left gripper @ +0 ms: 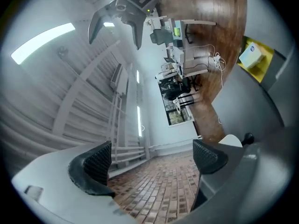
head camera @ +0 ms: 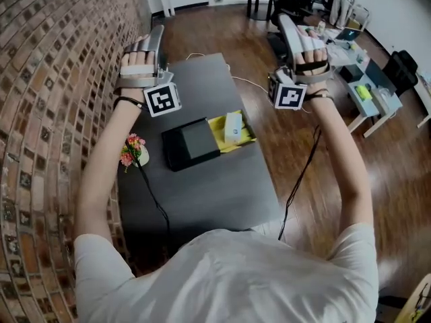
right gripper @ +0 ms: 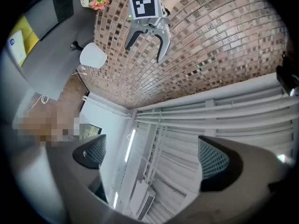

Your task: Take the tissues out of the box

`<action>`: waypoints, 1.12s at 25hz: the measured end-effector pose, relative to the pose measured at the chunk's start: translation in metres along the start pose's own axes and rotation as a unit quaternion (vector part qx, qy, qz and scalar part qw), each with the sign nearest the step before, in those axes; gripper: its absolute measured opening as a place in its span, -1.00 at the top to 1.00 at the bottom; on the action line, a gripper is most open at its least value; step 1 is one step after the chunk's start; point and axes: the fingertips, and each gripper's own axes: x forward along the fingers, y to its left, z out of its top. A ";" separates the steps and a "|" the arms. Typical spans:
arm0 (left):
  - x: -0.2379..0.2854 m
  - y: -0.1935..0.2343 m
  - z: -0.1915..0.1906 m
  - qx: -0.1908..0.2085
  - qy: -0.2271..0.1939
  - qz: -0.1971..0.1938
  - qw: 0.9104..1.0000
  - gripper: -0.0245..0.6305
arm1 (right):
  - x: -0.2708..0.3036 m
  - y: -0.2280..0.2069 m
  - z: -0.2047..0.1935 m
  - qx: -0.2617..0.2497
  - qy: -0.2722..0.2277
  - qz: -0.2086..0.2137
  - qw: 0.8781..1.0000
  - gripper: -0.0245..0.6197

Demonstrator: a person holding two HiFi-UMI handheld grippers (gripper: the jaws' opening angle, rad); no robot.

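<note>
A black box (head camera: pixel 192 143) lies on the dark grey table (head camera: pixel 215 194). Its yellow inner tray (head camera: pixel 248 137) is slid out to the right, and a white tissue pack (head camera: pixel 233 126) rests in it. Both grippers are raised high above the table, well apart from the box. My left gripper (head camera: pixel 153 40) is open with nothing between its pads (left gripper: pixel 91 164). My right gripper (head camera: pixel 291 31) also stands open and empty, pads (right gripper: pixel 218 164) wide apart. Each gripper view catches the other gripper in the air, plus the yellow tray (left gripper: pixel 261 62) (right gripper: pixel 25 34) at its edge.
A small pot of pink flowers (head camera: pixel 133 150) sits at the table's left edge by the brick wall (head camera: pixel 40 113). A black cable (head camera: pixel 153 197) runs over the table. A white round object (right gripper: pixel 93 55) stands at the table's far end. Cluttered desks (head camera: pixel 363 86) are to the right.
</note>
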 end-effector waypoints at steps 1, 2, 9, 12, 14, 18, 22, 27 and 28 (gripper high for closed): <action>-0.001 -0.005 0.004 -0.002 -0.002 -0.006 1.000 -0.73 | -0.004 0.002 -0.003 0.000 0.001 0.002 1.000 -1.00; -0.002 -0.010 0.006 -0.006 -0.003 -0.013 1.000 -0.74 | -0.008 0.005 -0.005 0.001 0.002 0.005 1.000 -1.00; -0.014 -0.049 0.023 -0.055 0.005 -0.068 0.996 -0.79 | -0.041 0.034 -0.022 0.028 0.024 0.041 0.998 -1.00; -0.020 -0.065 0.027 -0.074 0.007 -0.085 0.994 -0.79 | -0.055 0.051 -0.024 0.035 0.030 0.059 0.997 -1.00; -0.024 -0.076 0.030 -0.088 0.008 -0.097 0.991 -0.79 | -0.066 0.062 -0.026 0.039 0.037 0.070 0.996 -0.99; -0.034 -0.102 0.044 -0.118 0.003 -0.125 0.985 -0.79 | -0.093 0.086 -0.027 0.059 0.056 0.098 0.992 -1.00; -0.045 -0.131 0.060 -0.176 0.012 -0.172 0.969 -0.79 | -0.121 0.118 -0.024 0.071 0.066 0.136 0.986 -1.00; -0.059 -0.168 0.085 -0.234 0.020 -0.234 0.943 -0.78 | -0.149 0.147 -0.023 0.099 0.084 0.168 0.977 -1.00; -0.062 -0.177 0.091 -0.243 0.022 -0.246 0.938 -0.78 | -0.154 0.152 -0.023 0.103 0.087 0.172 0.976 -1.00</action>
